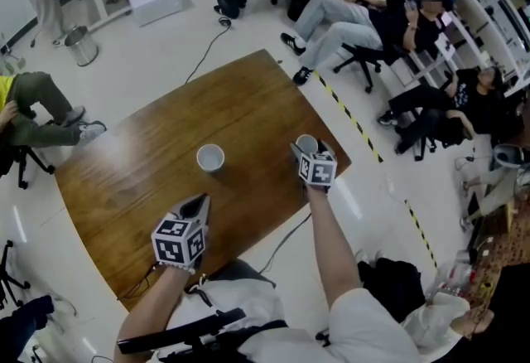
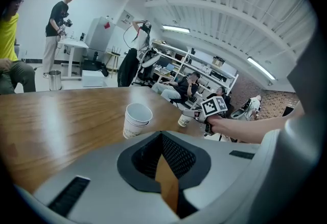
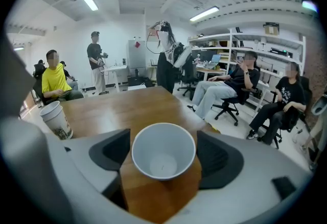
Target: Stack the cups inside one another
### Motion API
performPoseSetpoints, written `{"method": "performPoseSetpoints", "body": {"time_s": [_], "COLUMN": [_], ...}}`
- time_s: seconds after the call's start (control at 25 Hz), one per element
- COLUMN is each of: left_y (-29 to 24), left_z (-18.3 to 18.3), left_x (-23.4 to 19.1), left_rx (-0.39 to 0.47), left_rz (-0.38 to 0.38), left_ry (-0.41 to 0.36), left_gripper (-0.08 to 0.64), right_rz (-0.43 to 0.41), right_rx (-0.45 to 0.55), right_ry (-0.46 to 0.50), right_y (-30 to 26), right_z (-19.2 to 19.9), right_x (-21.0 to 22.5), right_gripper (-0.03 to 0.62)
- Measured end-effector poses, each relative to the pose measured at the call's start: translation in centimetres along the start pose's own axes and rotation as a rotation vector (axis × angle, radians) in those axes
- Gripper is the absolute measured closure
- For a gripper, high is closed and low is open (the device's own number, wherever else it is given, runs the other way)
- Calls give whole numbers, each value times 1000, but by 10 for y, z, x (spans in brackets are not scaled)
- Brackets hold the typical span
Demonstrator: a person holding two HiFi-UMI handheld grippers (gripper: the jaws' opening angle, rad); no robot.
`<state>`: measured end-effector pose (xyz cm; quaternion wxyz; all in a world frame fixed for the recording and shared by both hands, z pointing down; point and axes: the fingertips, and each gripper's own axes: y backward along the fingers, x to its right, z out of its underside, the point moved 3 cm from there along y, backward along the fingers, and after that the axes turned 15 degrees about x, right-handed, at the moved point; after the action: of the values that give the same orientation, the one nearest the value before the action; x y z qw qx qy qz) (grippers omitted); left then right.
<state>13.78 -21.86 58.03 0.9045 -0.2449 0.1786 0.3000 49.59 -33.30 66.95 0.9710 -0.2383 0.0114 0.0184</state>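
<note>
right claw (image 3: 162,147) straddles cup (image 3: 164,164) near table (image 1: 248,100) edge

Glossy wooden table (image 1: 248,104); matt white paper middle cup (image 1: 210,157) and right cup (image 1: 307,143)

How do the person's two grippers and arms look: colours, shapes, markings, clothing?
Both the left gripper and the right gripper have a light grey body with two tapered jaws lined with black pads, which show a mesh pattern in the left gripper view. Each carries a white cube with black square markers. The person wears a white short-sleeved top, so the forearms are uncovered.
</note>
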Motion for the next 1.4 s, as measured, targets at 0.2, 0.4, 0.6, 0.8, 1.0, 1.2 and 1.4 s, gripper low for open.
{"method": "performPoseSetpoints", "body": {"time_s": [0.2,0.4,0.6,0.8,1.0,1.2,1.4], "left_y": [-3,-1,2,2,-11,-28,-36], "left_z": [-1,-3,-7,-7,-12,-24,-33], "left_x": [1,3,7,8,0,-9,-18], "left_rx": [-3,5,18,19,1,-5,-11], "left_rz": [2,5,4,-4,-55,-100,-171], "left_ry": [5,0,-4,-18,-74,-73,-38], "left_gripper": [566,566,566,566,566,566,566], "right_rz": [-2,-1,-29,-79,-120,-166,-252], "right_rx": [-6,1,51,96,113,132,179], "right_ry": [6,9,17,18,23,-3,-49], "right_y": [-2,1,16,29,36,47,56], "right_z": [-1,-3,-25,-43,-50,-57,-80], "right_x": [2,4,-8,-31,-55,-78,-112], "right_gripper": [187,196,197,197,197,198,198]}}
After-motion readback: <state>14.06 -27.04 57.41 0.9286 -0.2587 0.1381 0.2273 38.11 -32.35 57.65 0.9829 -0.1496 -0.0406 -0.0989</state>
